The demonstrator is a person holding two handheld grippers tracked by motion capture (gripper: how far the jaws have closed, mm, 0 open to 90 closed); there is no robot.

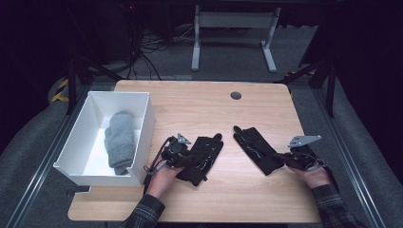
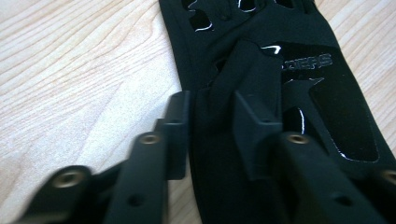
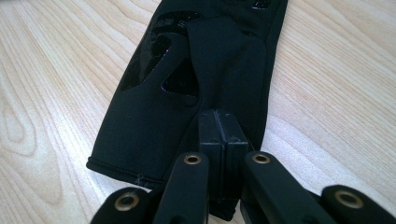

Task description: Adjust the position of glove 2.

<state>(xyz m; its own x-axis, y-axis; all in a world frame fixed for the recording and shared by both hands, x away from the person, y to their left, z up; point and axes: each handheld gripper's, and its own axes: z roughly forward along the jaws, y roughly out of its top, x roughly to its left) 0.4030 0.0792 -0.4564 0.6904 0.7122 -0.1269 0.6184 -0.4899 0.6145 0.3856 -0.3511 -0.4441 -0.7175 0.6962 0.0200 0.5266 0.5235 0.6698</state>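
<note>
Two black gloves lie flat on the wooden table (image 1: 247,199), fingers pointing away from the person. The left glove (image 1: 202,154) rests near the middle of the tabletop, just right of a white box (image 1: 147,121); the right glove (image 1: 256,148) lies apart from it, angled toward the table's right side.

The left gripper (image 1: 187,159) sits over the cuff end of the left glove. In the left gripper view its jaws straddle a raised fold of the glove's (image 2: 261,70) fabric; one pad seems to touch the fold, the other stands beside the glove's edge with a gap, so whether it pinches cannot be told.

The right gripper (image 1: 285,159) is clenched on the cuff end of the right glove. In the right gripper view its pads meet on a pulled-up ridge of the glove's (image 3: 154,102) fabric.

Inside the white box lies a folded grey glove or sock (image 1: 119,140); which it is cannot be told. A round grommet (image 1: 235,95) sits near the table's far edge.
</note>
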